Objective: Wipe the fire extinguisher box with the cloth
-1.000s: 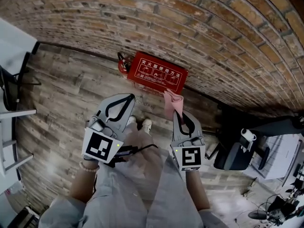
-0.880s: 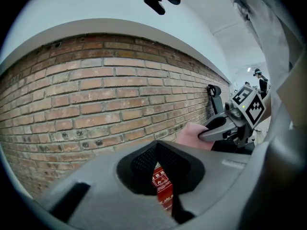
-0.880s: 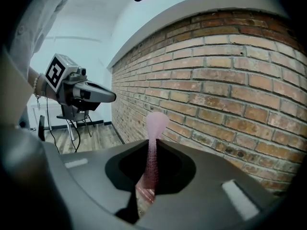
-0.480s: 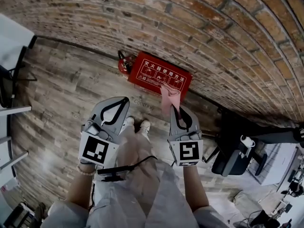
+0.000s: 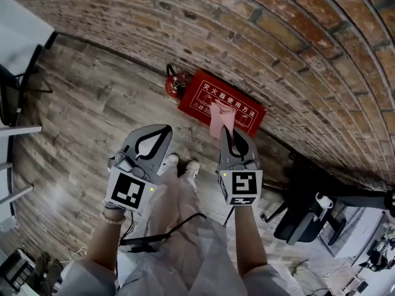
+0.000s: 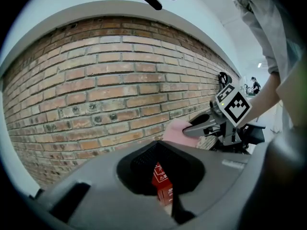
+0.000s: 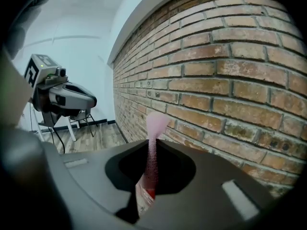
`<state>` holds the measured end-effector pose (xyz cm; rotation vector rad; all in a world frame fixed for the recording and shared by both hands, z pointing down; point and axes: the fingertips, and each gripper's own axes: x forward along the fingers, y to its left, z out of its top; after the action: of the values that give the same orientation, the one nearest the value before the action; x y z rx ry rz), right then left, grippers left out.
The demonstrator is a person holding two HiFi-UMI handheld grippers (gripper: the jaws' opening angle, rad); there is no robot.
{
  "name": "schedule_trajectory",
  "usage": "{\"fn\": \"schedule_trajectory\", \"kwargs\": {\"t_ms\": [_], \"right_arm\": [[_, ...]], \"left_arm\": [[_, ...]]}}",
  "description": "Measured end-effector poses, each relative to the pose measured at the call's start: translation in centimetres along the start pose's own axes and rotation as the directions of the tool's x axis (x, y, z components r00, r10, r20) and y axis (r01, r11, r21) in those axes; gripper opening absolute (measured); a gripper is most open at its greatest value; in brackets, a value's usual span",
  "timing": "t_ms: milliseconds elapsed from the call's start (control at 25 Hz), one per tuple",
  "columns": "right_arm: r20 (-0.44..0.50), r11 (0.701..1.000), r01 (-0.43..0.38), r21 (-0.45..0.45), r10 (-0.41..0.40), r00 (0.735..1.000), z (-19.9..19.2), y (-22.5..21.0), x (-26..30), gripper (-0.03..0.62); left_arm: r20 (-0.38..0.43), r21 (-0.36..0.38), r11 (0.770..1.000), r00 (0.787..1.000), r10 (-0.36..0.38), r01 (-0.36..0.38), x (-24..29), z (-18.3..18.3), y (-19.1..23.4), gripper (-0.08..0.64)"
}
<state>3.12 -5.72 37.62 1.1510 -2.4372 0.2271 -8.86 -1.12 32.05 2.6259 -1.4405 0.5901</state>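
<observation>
The red fire extinguisher box (image 5: 237, 106) lies on the wooden floor against the brick wall, with a red extinguisher (image 5: 174, 82) at its left end. My right gripper (image 5: 227, 132) is shut on a pink cloth (image 5: 221, 117) that sticks up past its tips and overlaps the box's front in the head view. In the right gripper view the cloth (image 7: 153, 143) stands clamped between the jaws of that gripper (image 7: 153, 141). My left gripper (image 5: 162, 130) is held beside it, shut with nothing in it. A piece of the box (image 6: 162, 186) shows through the left gripper (image 6: 157, 143).
The brick wall (image 5: 278, 48) runs behind the box. A dark office chair (image 5: 302, 217) stands at the right. A white desk (image 5: 15, 48) and its frame are at the left. The person's shoes (image 5: 182, 163) are on the floor below the grippers.
Both grippers have moved forward toward the box. The cloth, which hung in front of the box's right end, now overlaps its middle. The box sits further right in the view.
</observation>
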Motion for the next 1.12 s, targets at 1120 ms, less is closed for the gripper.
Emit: {"fn": "schedule_trajectory", "kwargs": {"t_ms": [1120], "right_arm": [[-0.139,0.974,-0.178,-0.141,0.159,0.977,-6.4,3.2,19.8,0.029]], "left_arm": [[-0.105,-0.095,0.991,0.991,0.085,-0.096,3.7,-10.4,5.8,-0.002]]}}
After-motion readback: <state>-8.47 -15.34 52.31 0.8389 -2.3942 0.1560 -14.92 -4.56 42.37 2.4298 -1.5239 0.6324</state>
